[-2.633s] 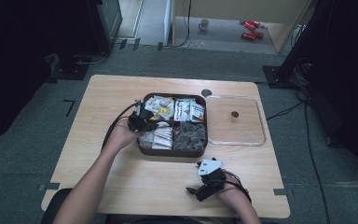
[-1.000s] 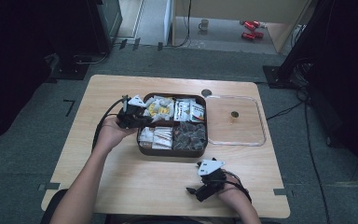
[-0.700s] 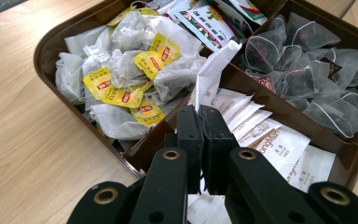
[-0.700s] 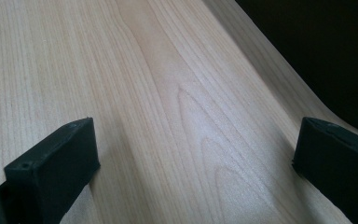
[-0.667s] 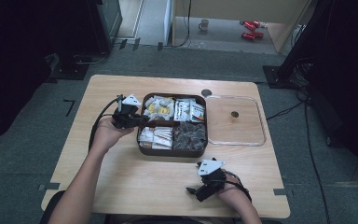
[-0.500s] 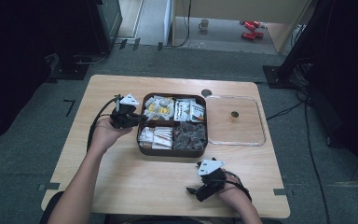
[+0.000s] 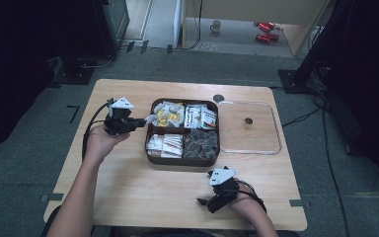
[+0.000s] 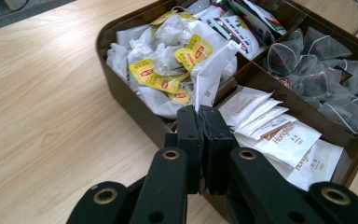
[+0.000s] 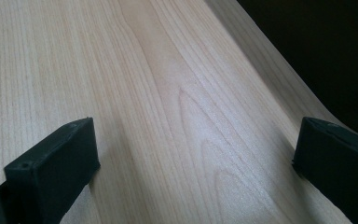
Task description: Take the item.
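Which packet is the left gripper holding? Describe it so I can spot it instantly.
Start at the brown four-compartment tray mid-table. At its left edge, the left gripper pinches a slim white sachet. Unlike the packets lying in the compartments, it stands upright above them.

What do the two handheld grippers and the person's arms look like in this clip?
Both the left gripper and the right gripper are black, each topped by a grey three-cornered plate and trailing a black cable. The jaws are flat black blocks on arms with brass-ringed holes. Forearms are bare, no sleeves.
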Tool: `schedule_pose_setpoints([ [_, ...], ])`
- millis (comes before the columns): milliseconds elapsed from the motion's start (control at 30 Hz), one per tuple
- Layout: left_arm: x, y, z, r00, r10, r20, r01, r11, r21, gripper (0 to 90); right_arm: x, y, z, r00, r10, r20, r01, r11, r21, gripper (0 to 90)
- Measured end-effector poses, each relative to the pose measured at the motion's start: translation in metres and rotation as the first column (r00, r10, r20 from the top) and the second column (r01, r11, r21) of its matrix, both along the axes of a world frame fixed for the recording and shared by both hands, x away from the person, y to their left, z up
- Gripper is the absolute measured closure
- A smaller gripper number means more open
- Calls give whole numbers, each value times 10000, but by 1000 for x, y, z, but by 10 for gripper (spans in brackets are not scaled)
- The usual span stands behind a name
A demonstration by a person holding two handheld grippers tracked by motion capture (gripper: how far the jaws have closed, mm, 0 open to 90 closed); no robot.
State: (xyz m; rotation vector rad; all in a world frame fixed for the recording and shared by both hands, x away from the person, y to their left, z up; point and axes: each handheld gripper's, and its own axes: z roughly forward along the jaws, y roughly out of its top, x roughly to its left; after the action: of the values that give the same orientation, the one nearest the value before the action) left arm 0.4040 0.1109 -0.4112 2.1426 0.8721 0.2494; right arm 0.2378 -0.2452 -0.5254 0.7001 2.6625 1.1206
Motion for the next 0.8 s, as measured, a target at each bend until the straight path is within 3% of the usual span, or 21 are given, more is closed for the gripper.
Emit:
schedule_pose_setpoints([
  [433,0,24,-5,9977,662,-162,-665,9977,-141,885,1,0,0,10000,49,-14,-49,10000,6,0],
  [600,8,35,-21,9925,1081,-574,-1073,9941,167,885,1,1,0,10000,49,-13,-49,10000,5,0],
  [767,13,37,-31,9890,1299,-707,-1267,9907,488,884,1,1,0,10000,58,-7,-58,10000,6,0],
  [800,15,37,-36,9880,1389,-679,-1339,9883,726,885,1,1,0,10000,53,-6,-53,10000,10,0],
])
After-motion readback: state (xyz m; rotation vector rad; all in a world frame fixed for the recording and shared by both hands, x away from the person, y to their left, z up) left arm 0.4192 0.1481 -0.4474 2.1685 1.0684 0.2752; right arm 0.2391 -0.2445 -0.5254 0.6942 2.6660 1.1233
